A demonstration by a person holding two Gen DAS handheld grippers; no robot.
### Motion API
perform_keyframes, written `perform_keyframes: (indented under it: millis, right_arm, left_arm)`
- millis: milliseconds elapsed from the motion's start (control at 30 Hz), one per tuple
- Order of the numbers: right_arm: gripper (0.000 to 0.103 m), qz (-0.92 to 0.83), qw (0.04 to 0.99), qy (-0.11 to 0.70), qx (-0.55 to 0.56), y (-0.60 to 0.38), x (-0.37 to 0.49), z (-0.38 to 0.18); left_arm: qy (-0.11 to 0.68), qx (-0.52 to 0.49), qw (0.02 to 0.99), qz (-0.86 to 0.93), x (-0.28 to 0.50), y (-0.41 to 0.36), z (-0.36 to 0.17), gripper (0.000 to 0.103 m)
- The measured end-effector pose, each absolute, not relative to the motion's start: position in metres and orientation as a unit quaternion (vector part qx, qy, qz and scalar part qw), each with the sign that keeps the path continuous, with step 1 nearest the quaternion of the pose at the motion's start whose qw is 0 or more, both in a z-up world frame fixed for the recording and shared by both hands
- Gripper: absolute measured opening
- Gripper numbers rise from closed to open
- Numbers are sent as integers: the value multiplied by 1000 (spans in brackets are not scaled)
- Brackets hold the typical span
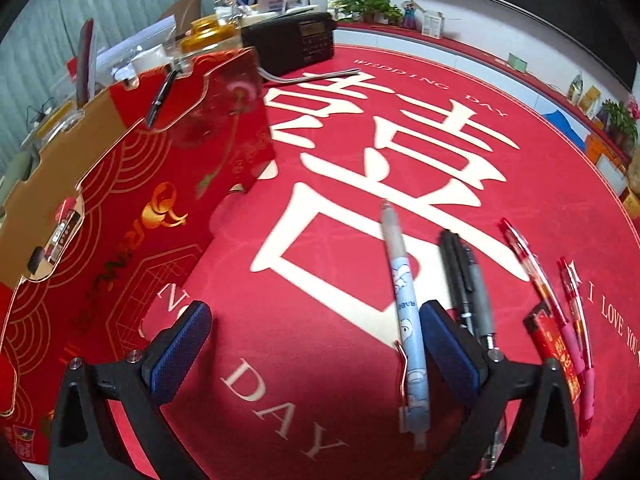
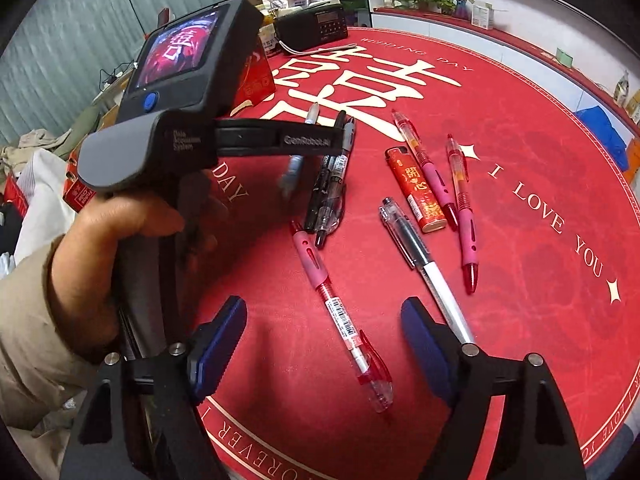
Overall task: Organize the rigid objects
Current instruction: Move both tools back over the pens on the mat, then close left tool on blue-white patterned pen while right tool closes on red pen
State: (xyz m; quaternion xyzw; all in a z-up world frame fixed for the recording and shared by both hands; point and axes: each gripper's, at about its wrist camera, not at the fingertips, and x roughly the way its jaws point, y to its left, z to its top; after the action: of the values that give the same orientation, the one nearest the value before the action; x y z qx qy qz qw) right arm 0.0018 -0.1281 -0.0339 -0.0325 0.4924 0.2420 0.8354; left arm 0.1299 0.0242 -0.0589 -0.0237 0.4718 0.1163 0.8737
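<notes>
Pens lie scattered on a red round mat. My left gripper is open just above the mat, and a light blue pen lies close along the inside of its right finger. Beyond that finger lie two black pens, red pens and a red lighter. My right gripper is open, with a red pen with a pink grip lying between its fingers, untouched. A white and black pen runs under its right finger. A red cardboard box stands open at the left.
A black pen shows at the box's far rim. A black radio, jars and clutter stand at the back. A hand and sleeve hold the left gripper's body at the left of the right wrist view. Plants line a far shelf.
</notes>
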Motion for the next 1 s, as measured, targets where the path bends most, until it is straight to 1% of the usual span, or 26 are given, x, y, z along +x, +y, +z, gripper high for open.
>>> perform_keyframes:
  millis: [67,167,333,433,667,733,800,867,933,967,1000]
  right_arm:
    - [82,243,834,494,-45,-123,4,-37]
    - [73,241,827,503,-75,-116,8,-43]
    - [73,238,819,502,-142,-104,8,-46]
    - [73,239,815,509,-142,-104,9,-46]
    - [73,233,816,511,-139,-105,10,-46]
    - [70,233,815,512,-141,-104,8,-45]
    - [61,236,813,513,-143,-103,7,-43]
    - [56,239,811,514,-146,-102,6,-42]
    - [46,241,808,517,-147,-102,5,-41]
    - [25,240,808,518,-148,-102,5,-40]
    - [11,241,805,523,-146,-103,5,-39]
  left_arm:
    - [473,-21,873,115,131,23,-59,103]
    - [470,-10,876,107,133,13,-58,103]
    - [454,-12,886,93,135,2,-60,103]
    - [454,-46,885,89,134,8,-63,103]
    - [455,-43,885,90,135,7,-65,103]
    - [455,-43,885,90,135,7,-65,103]
    - [455,-43,885,90,135,7,-65,103]
    - [458,-43,883,89,136,7,-65,103]
    - [467,-41,880,81,138,5,-64,102]
    - [471,-39,878,76,139,3,-63,97]
    - [473,-36,878,68,138,1,-61,89]
